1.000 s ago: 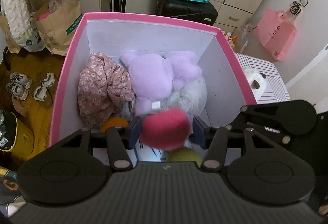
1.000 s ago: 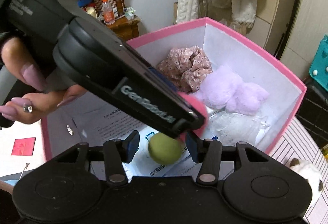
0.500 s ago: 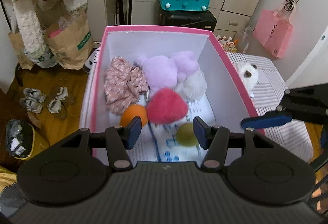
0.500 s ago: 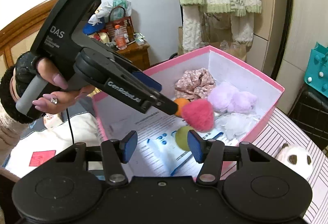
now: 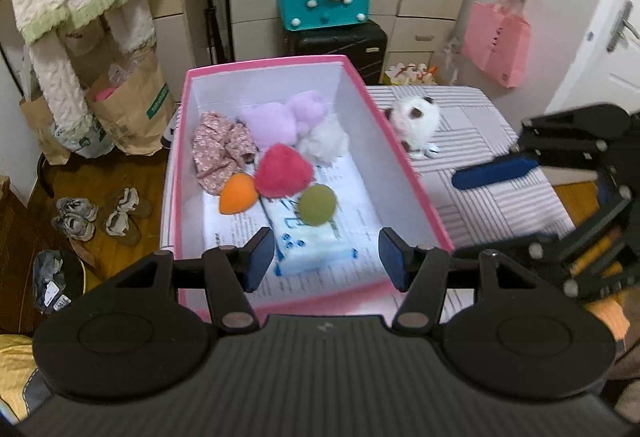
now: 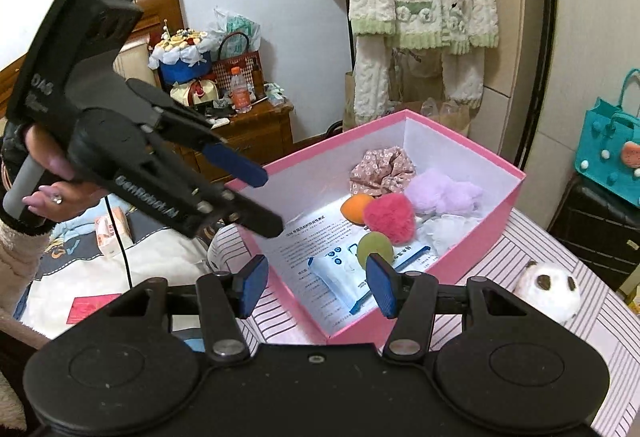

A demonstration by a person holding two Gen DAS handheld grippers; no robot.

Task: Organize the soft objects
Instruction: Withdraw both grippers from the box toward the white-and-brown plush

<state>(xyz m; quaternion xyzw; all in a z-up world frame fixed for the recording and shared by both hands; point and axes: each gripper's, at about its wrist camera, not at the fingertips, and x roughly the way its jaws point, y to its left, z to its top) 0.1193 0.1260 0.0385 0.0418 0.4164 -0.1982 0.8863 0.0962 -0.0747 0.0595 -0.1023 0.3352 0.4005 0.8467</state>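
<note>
Both tongs, left gripper (image 5: pixel 322 257) and right gripper (image 6: pixel 316 287), stand apart, empty; left jaws just opened further. The panda plush (image 6: pixel 548 295), right of the right tongs near the table edge, may be knocked off.

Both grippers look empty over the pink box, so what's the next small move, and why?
Probably swing the right gripper, jaws open and empty, toward the panda plush. It sits alone on the striped cover, outside the pink box that holds the other soft things.

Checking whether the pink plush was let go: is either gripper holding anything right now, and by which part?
Nothing is held. The left gripper and right gripper are both open and empty, and the pink plush lies in the box.
</note>
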